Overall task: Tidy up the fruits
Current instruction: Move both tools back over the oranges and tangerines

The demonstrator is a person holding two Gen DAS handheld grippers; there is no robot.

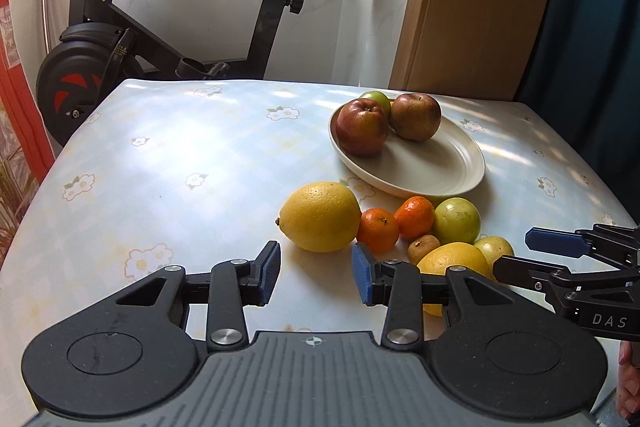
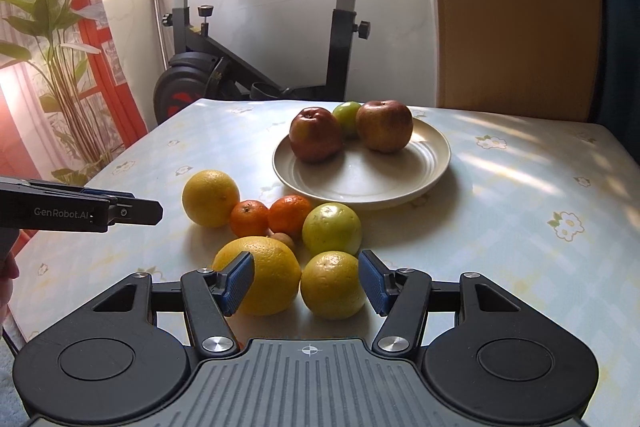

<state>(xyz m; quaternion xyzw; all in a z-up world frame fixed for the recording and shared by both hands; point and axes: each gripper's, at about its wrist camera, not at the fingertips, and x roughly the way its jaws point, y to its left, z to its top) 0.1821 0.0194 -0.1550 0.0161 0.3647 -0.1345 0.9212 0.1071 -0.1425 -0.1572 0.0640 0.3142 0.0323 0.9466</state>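
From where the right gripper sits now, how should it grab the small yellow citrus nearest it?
Straddle the small yellow citrus at its widest middle, coming straight ahead and down. The right gripper is open and nearly lined up; keep its left pad clear of the big yellow orange beside it.

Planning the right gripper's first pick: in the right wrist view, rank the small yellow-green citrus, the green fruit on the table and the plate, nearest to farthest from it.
From the right gripper:
1. small yellow-green citrus, between its open fingers.
2. green fruit, just behind, on the table.
3. plate, farthest, holding apples.
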